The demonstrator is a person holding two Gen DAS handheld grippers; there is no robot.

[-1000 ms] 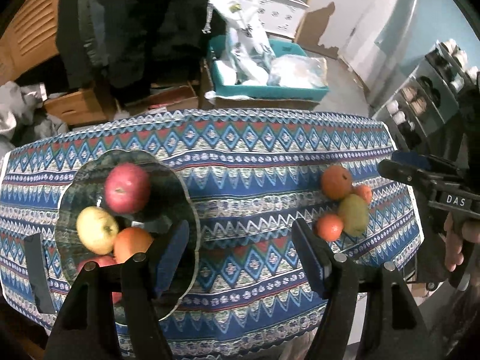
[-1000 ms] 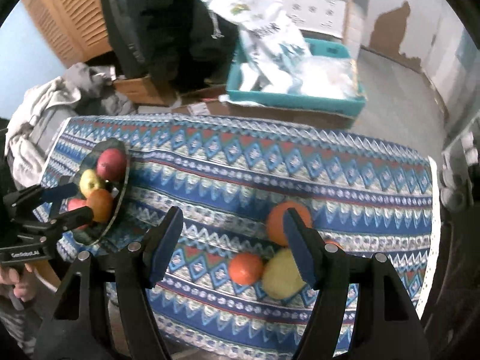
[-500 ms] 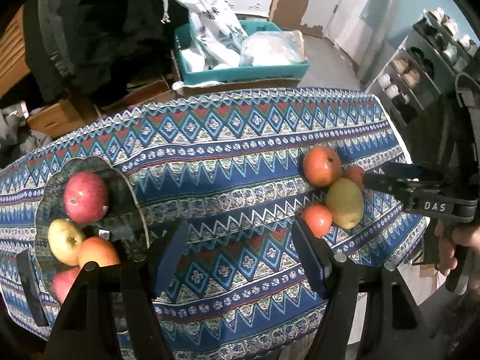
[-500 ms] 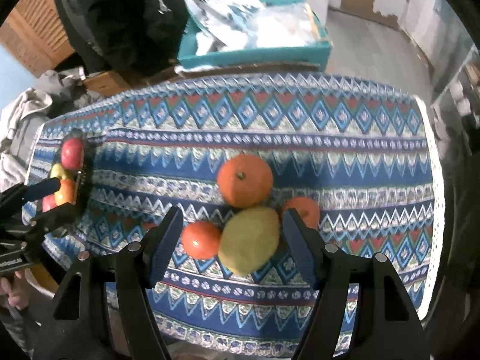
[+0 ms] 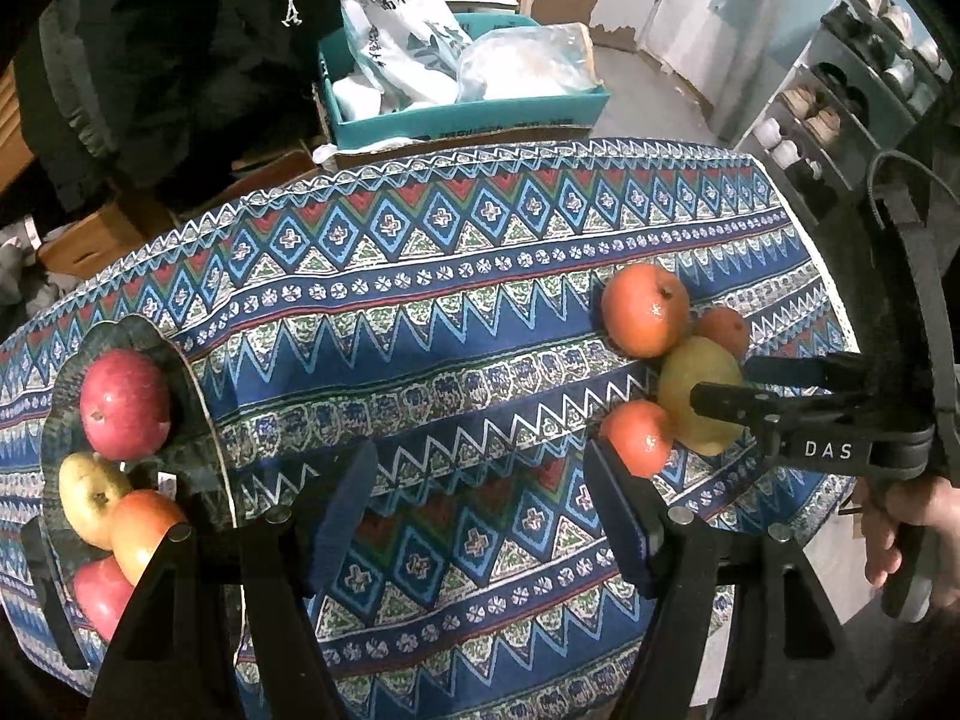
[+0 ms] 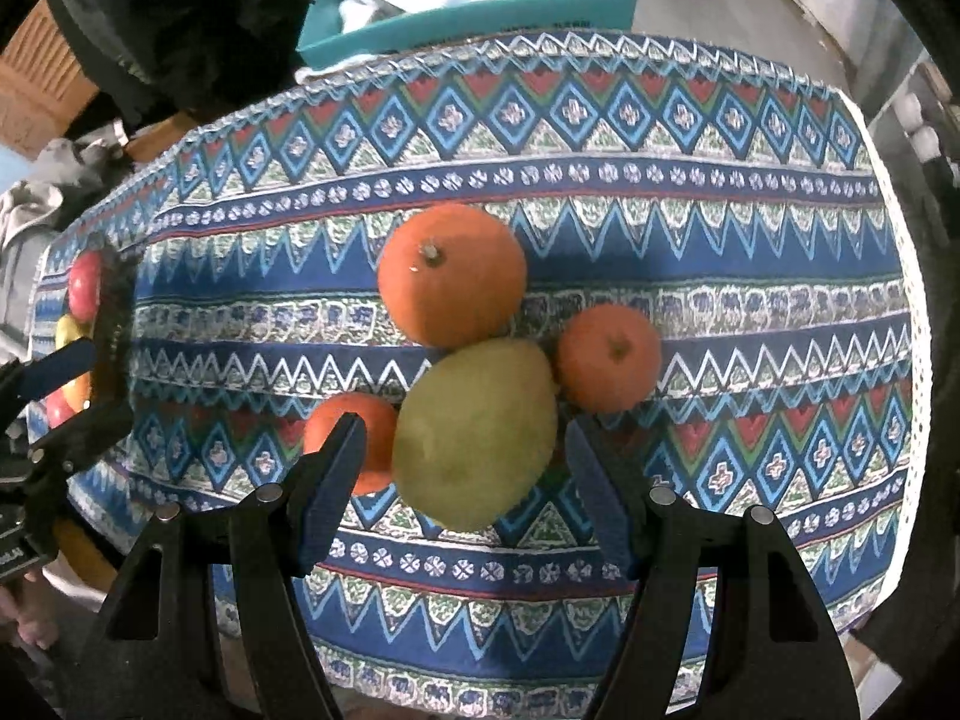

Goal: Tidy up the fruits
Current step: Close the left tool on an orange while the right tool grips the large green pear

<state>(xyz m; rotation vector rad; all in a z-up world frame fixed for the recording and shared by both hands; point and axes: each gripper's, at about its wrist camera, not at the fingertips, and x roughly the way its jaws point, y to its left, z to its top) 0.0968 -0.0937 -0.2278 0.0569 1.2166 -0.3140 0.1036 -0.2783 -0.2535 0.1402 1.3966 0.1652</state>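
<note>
The right gripper (image 6: 465,462) hung with jaws apart around the green-yellow fruit (image 6: 474,432), not yet pressing it, on the patterned counter (image 6: 600,174) where three oranges touched it. Closing there could nudge the small orange (image 6: 354,432) beside the left jaw and send it rolling. The left gripper (image 5: 480,516), empty and open, hovered near the glass dish (image 5: 198,384); "DAS" showed on the right gripper's body.
</note>
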